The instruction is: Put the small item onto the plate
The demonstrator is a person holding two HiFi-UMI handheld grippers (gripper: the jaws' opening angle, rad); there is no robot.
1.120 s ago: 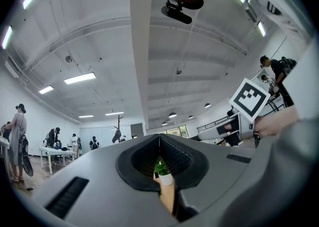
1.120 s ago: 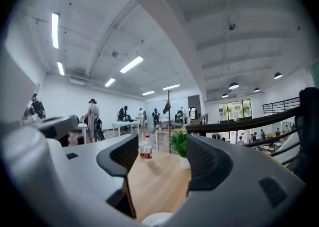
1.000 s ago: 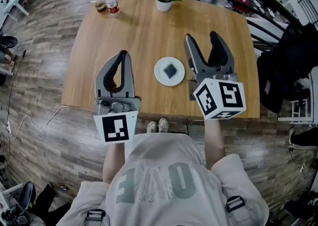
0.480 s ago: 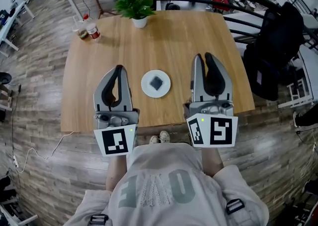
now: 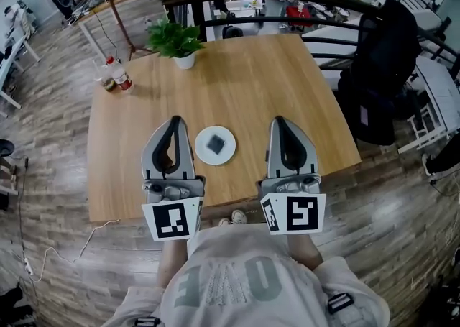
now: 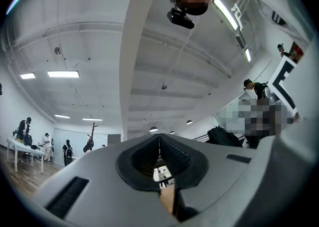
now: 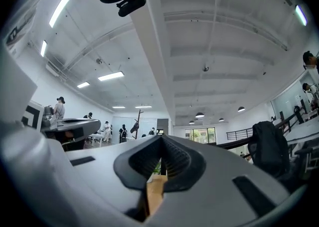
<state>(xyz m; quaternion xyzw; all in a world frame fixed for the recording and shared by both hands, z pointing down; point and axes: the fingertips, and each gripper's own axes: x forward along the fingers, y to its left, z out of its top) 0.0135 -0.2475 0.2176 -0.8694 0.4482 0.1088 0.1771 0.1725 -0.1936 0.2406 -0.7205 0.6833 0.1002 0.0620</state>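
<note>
In the head view a white plate [image 5: 224, 153] sits on the wooden table [image 5: 280, 88] with a small dark square item [image 5: 215, 144] lying on it. My left gripper [image 5: 175, 121] is raised to the plate's left, jaws together and empty. My right gripper [image 5: 279, 121] is raised to the plate's right, also shut with nothing in it. Both gripper views point up at the ceiling; the left gripper [image 6: 159, 138] and right gripper [image 7: 162, 140] each show their jaw tips meeting.
A potted plant [image 5: 176, 42] stands at the table's far edge. A bottle and a jar [image 5: 115, 77] sit at the far left corner. A black chair with a bag [image 5: 381, 67] is to the right of the table. Cables lie on the wood floor at left.
The right gripper's jaws have gone from wide open to shut. Both grippers drew back toward the person, and the head view has shifted so the table sits farther away.
</note>
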